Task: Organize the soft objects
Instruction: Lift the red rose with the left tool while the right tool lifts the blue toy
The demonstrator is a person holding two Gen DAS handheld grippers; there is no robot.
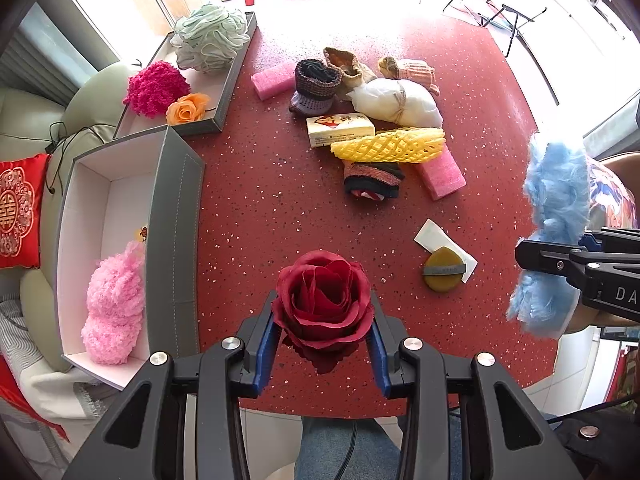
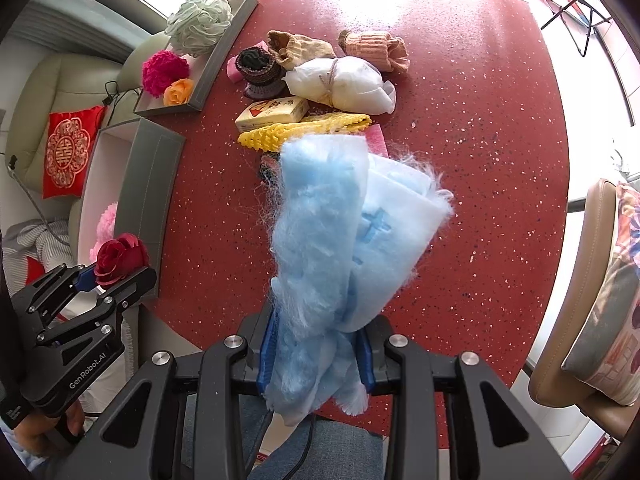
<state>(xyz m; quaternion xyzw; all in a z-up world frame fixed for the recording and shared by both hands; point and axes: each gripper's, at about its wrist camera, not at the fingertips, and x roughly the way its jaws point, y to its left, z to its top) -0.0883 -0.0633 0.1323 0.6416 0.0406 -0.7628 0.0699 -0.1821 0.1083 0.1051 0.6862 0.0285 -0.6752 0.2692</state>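
A: What does each gripper carry?

B: The left gripper is clenched on a dark red rose, held above the near edge of the red table. The right gripper is clamped on a fluffy blue cloth, also lifted clear of the table.

A: What is already sorted?

B: At the table's left edge, the near grey box holds a pale pink pompom. The far tray holds a green bath pouf, a magenta pompom and an orange rose.

A: What remains?

B: A pile at the table's middle: knitted socks, a white bundle, a tissue pack, yellow foam netting, pink sponges; nearer, a powder puff. Roughly a third seems done.
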